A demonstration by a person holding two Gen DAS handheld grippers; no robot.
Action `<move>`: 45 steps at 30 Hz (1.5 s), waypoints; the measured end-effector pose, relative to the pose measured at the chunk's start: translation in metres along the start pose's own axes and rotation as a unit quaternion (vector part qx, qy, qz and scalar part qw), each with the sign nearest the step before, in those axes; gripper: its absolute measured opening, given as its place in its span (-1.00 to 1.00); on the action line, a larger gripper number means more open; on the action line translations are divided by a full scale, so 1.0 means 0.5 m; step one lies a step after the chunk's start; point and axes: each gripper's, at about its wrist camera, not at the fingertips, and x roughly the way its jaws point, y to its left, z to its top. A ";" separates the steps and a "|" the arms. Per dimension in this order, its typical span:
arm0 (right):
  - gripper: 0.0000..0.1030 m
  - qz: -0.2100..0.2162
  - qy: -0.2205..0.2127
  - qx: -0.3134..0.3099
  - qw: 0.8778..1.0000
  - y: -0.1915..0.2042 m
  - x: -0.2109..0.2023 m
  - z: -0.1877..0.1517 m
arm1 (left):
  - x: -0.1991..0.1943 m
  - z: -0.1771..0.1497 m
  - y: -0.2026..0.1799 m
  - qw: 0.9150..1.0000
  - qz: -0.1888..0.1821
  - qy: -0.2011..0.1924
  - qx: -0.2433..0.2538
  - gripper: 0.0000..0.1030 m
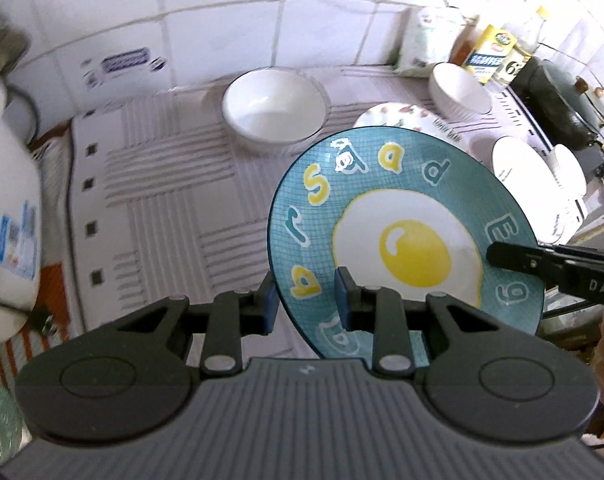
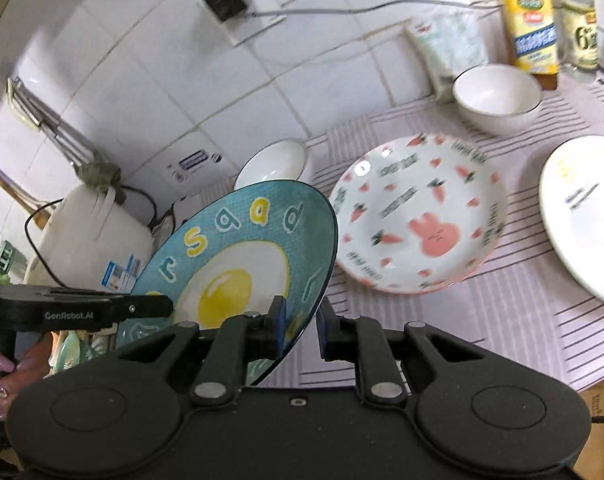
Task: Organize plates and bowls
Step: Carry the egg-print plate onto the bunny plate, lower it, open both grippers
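Egg plate (image 1: 402, 236): teal, glazed, printed with a fried egg and letters, held up off the striped mat (image 1: 162, 200) and tilted on edge, between both tools. Left gripper (image 1: 307, 300) straddling the near rim, one blue pad behind the plate and one on its face, jaws narrow; whether pinching hard or only resting against the glaze, hard to tell through the blur. Right gripper (image 2: 301, 326) likewise set across the opposite rim, narrow, plate edge between the pads. Likely stiff, moderately heavy ceramic, slick under rubber and quick to chip if dropped or knocked on another dish. Best taken at the rim, pads flat on front and back, not on the curved well. Below and beyond on the mat: bunny plate (image 2: 418, 216) just beside, plain white plate (image 2: 582, 216) further right, a white bowl (image 1: 276, 108) toward the tiled wall, a second bowl (image 2: 498, 96) near the bottles (image 2: 532, 28). Probable landing spot on top of the bunny plate, lowered level and gently.
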 end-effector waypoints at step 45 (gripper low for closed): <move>-0.56 -0.056 0.064 0.042 0.996 -0.251 0.130 0.140 | 0.310 0.186 -0.129 0.996 0.024 0.085 -0.029 -0.48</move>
